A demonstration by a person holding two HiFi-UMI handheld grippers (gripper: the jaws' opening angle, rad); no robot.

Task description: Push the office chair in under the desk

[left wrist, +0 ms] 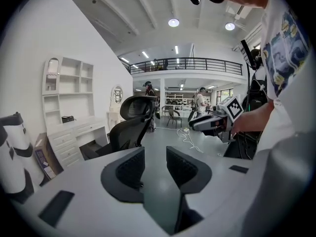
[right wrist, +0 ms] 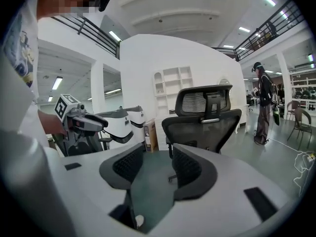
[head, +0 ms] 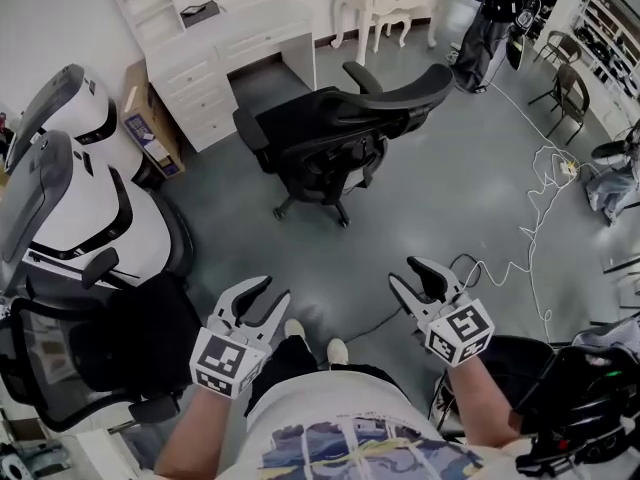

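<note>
I see the office chair [head: 340,133] on the grey floor [head: 470,198], just before the white surface [head: 250,30], not under it. My left gripper [head: 277,288] and right gripper [head: 402,271] are released, empty, well apart from it.

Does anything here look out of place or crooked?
The black office chair stands out on the open floor, askew to the white desk, not tucked under it. A white cable lies loose across the floor at the right.
</note>
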